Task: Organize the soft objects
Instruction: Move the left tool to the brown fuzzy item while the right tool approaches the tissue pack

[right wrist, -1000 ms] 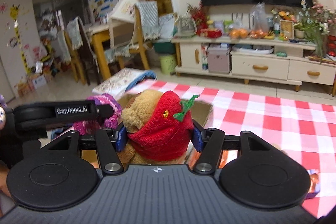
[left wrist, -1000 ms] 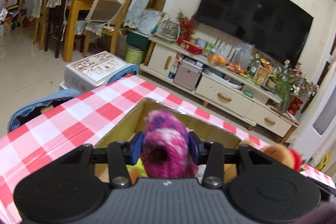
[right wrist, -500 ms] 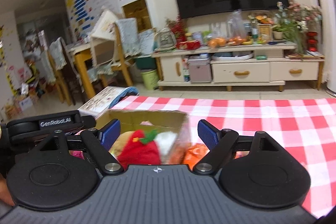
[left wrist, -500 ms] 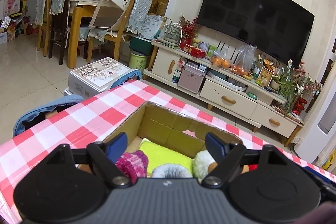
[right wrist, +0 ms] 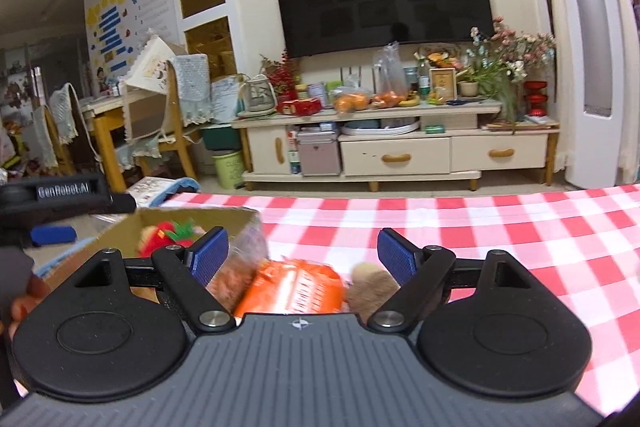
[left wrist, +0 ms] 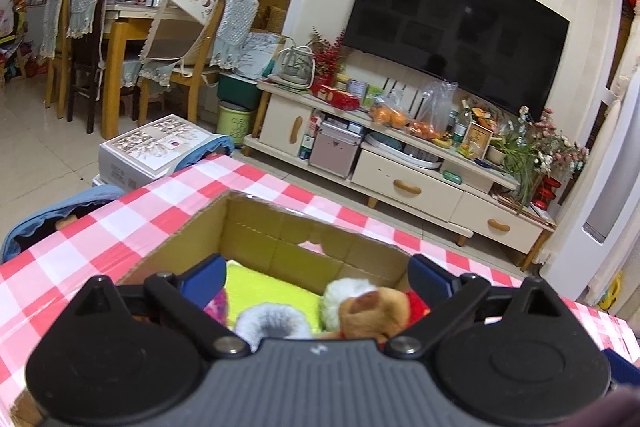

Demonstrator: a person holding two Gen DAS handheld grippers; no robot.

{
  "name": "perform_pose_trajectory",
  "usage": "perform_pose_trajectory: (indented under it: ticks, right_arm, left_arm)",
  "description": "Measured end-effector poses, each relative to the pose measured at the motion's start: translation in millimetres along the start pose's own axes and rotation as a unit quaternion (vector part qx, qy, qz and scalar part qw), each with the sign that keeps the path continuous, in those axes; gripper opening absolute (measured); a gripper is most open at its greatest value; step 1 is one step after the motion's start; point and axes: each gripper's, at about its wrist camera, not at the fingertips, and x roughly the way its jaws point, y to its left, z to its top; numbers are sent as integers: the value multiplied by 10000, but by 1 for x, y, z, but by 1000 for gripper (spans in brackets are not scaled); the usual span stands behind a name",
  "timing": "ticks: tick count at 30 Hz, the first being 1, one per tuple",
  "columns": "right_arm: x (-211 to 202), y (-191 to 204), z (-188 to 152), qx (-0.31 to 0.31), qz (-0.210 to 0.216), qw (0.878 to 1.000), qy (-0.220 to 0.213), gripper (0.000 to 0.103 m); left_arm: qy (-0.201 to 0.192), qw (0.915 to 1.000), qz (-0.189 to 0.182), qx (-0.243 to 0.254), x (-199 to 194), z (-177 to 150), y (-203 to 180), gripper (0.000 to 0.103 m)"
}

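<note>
A cardboard box stands on the red-checked tablecloth. In it lie a yellow-green cloth, a pink-purple fuzzy toy, a grey-white fluffy piece and a brown bear with a red strawberry hood. My left gripper hangs over the box, its jaws opening with nothing between the pads. The right gripper stands open to the right of the box, above an orange soft packet and a brown fuzzy toy; the pads touch neither. The bear shows inside the box.
The checked table stretches to the right of the box. A clear bag with something brownish leans against the box wall. The left tool's body and a hand are at the left. Beyond the table stand a TV cabinet and chairs.
My left gripper let the pink-purple toy drop into the box and spread its jaws. The right gripper released the strawberry-hooded bear into the box, opened wide and swung right over the orange packet.
</note>
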Motion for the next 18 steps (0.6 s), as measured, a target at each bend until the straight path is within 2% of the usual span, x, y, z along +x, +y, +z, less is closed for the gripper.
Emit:
perform_pose_trajectory:
  ticks: [18]
  right_arm:
    - [-18, -19, -19, 72, -343, 9992, 194, 102]
  left_arm:
    - [25, 9987, -222, 451, -1, -15, -39, 102]
